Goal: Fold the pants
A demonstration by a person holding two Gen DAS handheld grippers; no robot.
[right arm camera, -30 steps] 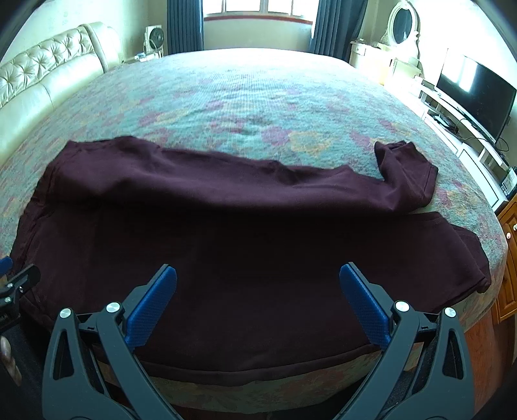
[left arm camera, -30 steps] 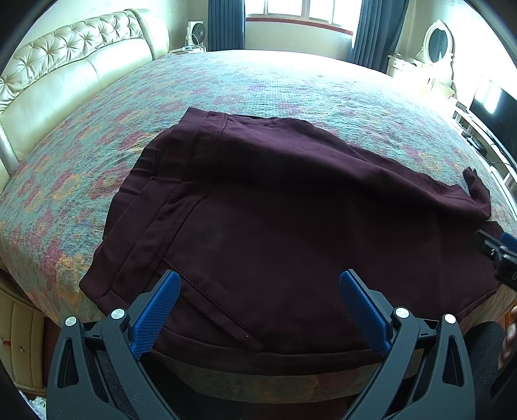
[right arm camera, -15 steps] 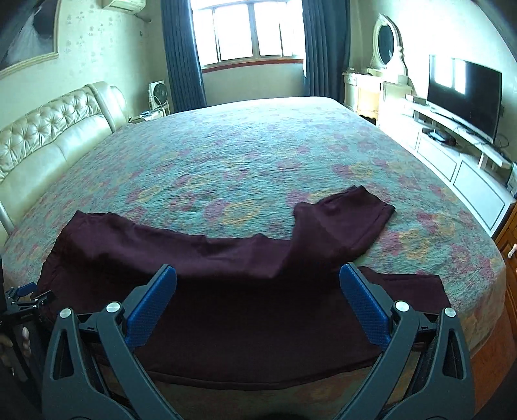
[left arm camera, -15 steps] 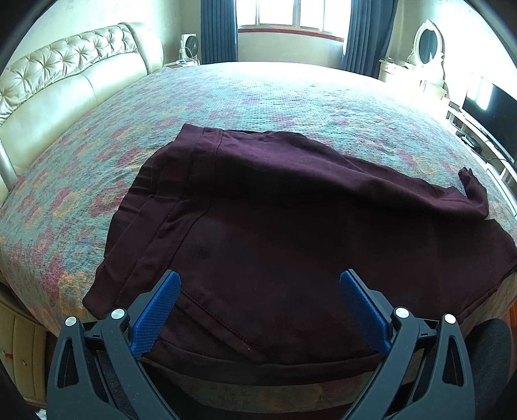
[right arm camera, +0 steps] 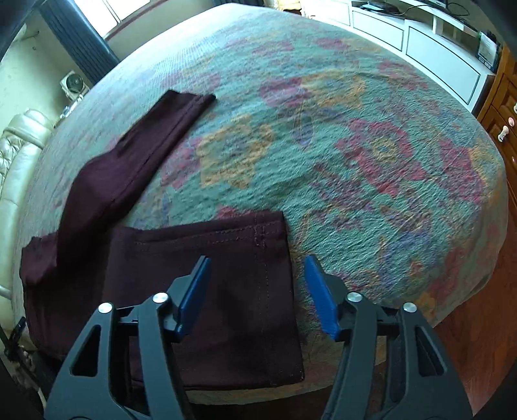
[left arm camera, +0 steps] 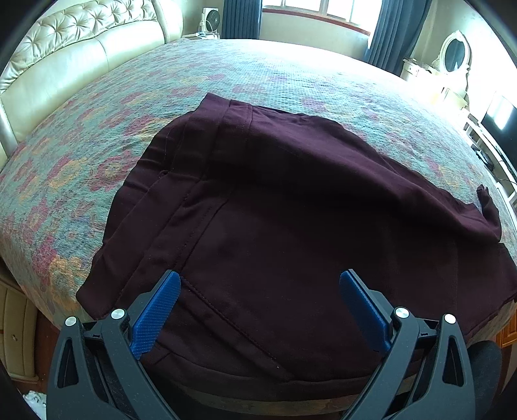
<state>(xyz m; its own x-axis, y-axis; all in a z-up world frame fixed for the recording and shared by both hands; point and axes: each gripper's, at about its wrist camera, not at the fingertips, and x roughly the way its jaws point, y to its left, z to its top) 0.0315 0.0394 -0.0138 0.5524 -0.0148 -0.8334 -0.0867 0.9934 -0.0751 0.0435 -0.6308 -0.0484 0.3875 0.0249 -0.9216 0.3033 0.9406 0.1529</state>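
Dark maroon pants (left arm camera: 290, 226) lie flat across the flowered bedspread (left arm camera: 258, 71), waistband to the left in the left wrist view. My left gripper (left arm camera: 258, 281) hovers open over the hip area near the bed's front edge, with nothing between its blue pads. In the right wrist view the near leg's hem (right arm camera: 258, 245) lies under my right gripper (right arm camera: 257, 263). Its jaws are closing and straddle the hem's right edge, but the pads are not pressing on the cloth. The far leg (right arm camera: 145, 145) bends away to the upper left.
A cream tufted headboard (left arm camera: 80, 48) runs along the left. A fan (left arm camera: 210, 16) and curtains stand at the back. White cabinets (right arm camera: 420, 42) and wooden drawers (right arm camera: 504, 113) are on the right past the bed's edge. Bare bedspread (right arm camera: 355, 145) stretches beyond the hem.
My right gripper swept right along the pants to the near leg's hem, tipped downward, and its jaws narrowed. The left gripper edged slightly closer over the hip and stayed open.
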